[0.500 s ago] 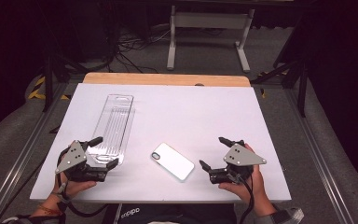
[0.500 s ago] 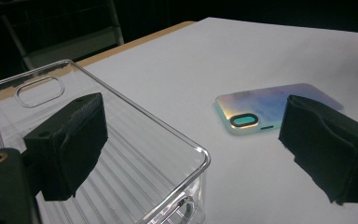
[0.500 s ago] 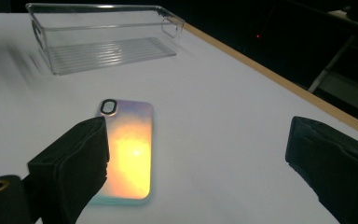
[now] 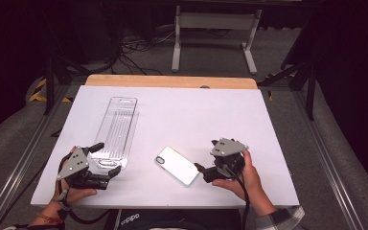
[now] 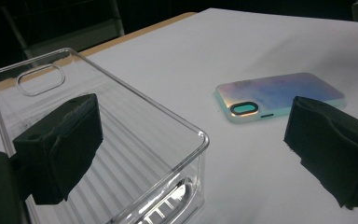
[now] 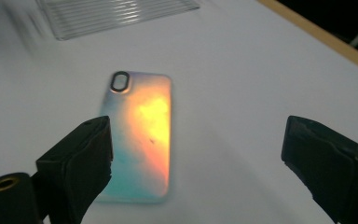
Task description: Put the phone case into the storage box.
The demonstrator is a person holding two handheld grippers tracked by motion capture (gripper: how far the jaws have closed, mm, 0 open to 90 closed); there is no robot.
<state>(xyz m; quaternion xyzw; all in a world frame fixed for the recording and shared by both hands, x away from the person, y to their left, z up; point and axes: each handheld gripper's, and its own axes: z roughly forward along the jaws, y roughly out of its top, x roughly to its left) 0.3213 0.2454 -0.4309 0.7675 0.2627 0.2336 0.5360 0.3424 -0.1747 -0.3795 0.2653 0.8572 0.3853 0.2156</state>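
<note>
Both grippers (image 4: 103,159) (image 4: 202,171) stayed spread, empty; I moved right one against phone (image 4: 177,165) edge, left at tray (image 4: 118,130); grab looked next.

White table top (image 4: 230,110), wood strip at far edge; metal stand (image 4: 214,21), cables (image 4: 134,45) on floor beyond.

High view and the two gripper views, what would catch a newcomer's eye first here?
Probably the iridescent phone case, lying flat near the front middle of the white table and shimmering orange and teal. Next, the long clear plastic tray on the table's left side. The left gripper stands open at the tray's near end, one jaw inside it, and the right gripper stands open just beside the case.
</note>
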